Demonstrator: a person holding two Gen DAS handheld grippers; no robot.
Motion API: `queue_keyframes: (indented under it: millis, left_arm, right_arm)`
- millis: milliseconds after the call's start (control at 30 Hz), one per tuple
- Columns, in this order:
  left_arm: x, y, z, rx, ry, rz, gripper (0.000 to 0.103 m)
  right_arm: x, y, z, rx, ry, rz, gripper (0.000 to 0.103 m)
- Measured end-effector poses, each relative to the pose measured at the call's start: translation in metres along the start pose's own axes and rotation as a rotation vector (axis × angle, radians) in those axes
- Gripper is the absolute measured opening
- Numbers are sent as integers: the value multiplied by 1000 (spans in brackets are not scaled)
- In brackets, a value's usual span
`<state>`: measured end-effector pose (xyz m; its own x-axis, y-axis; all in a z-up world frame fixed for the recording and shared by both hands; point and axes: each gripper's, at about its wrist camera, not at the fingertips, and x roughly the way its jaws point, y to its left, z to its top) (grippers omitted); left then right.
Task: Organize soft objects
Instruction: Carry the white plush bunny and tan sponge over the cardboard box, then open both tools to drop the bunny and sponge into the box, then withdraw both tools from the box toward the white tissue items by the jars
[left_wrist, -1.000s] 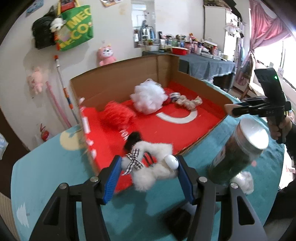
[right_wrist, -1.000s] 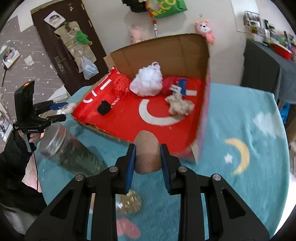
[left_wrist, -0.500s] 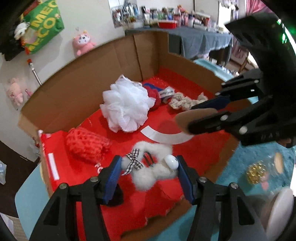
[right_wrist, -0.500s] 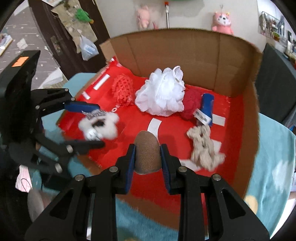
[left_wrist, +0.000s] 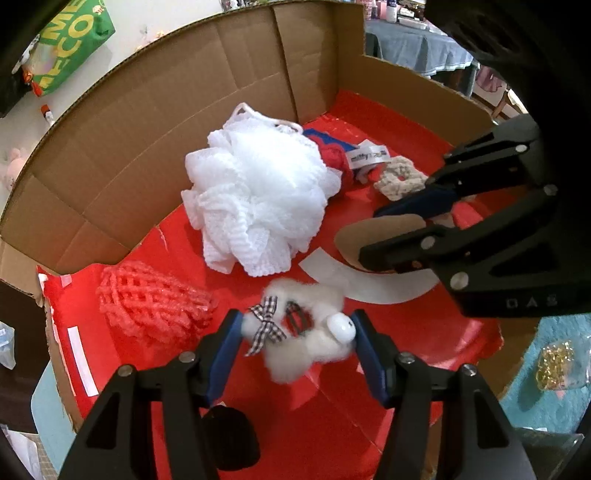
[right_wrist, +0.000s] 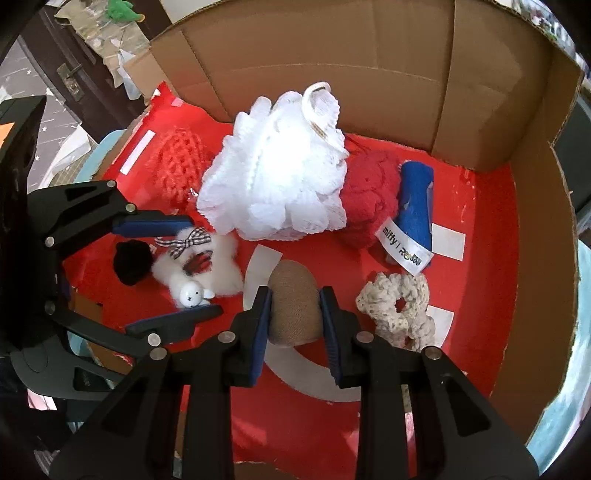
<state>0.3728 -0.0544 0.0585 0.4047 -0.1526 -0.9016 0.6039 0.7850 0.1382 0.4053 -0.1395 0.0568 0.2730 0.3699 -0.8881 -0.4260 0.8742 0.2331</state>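
An open cardboard box (left_wrist: 147, 129) (right_wrist: 332, 66) with a red floor fills both views. Over its near left part my left gripper (left_wrist: 297, 332) (right_wrist: 173, 271) is shut on a white fluffy toy (left_wrist: 306, 339) (right_wrist: 199, 269) with a checked bow. To its right my right gripper (right_wrist: 295, 306) (left_wrist: 391, 229) is shut on a tan oval pad (right_wrist: 293, 295) (left_wrist: 369, 232), above the white mark on the floor. In the box lie a white mesh pouf (left_wrist: 258, 199) (right_wrist: 280, 166), a red net sponge (left_wrist: 147, 306) (right_wrist: 177, 162) and a beige crochet scrunchie (right_wrist: 402, 306) (left_wrist: 399, 179).
A black pompom (left_wrist: 232, 435) (right_wrist: 131, 262) lies under the left gripper. A red knit piece (right_wrist: 369, 199) and a blue roll (right_wrist: 415, 206) with a label sit behind the pouf. A teal mat (left_wrist: 554, 332) surrounds the box, with a bag of gold bits (left_wrist: 557, 365) on it.
Both grippers have come from above the mat in over the box and sunk toward its red floor, each still shut on its load. They now stand close side by side.
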Motion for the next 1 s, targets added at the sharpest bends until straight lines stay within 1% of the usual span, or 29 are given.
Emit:
queue_keyframes:
  millis: [100,167,200,233,267,333,467,500,600,667,733,767,800,933,1000]
  left_arm:
    - [1,1,-2,-4,1,-2,62]
    - [0,2,-3,-6,0,-2,63]
    - [-2,2,-4,-6,-3,-1,64]
    - [4,-5,2,-5,-4,-1,66]
    - [2,-5,2,-3,-9,-3,67]
    - [-2,-5,0,4,-25,-4,68]
    - [-17,-6,-6,-1,-58,3,78]
    - [-21,-5,-7,-7,-71,6,78]
    - [-38,-2,-14,-43,-105,8,82]
    - [-52,-2,-20,-72,-132,13,88]
    - [-70,-3,-28,-108,-170,13,93]
    - [-80,-5,-32,-126,-191,12,95]
    - [-91,-7,-37,-143,-210,14,96]
    - [-135,-22,-53,-186,-302,22,99]
    - [-157,-32,-62,-212,-360,33,103]
  right_arm:
    - [0,-1,-1,10,6,12,27]
    - [1,1,-1,9,7,13,32]
    - [2,3,0,6,4,10,39]
    - [1,4,-1,3,-2,4,46]
    - [0,5,-1,1,-9,0,55]
    - [-4,9,-1,-2,-27,-2,55]
    - [-11,15,1,10,-49,-7,55]
    - [-14,17,1,13,-54,-5,55]
    - [-33,20,-4,23,-84,-16,55]
    - [-51,23,-9,36,-118,-24,55]
    - [-67,26,-16,48,-150,-25,59]
    - [-79,30,-20,53,-171,-30,62]
    - [-86,32,-23,54,-183,-35,64]
    - [-133,52,-43,50,-278,-67,65]
    - [-153,60,-53,52,-322,-70,77]
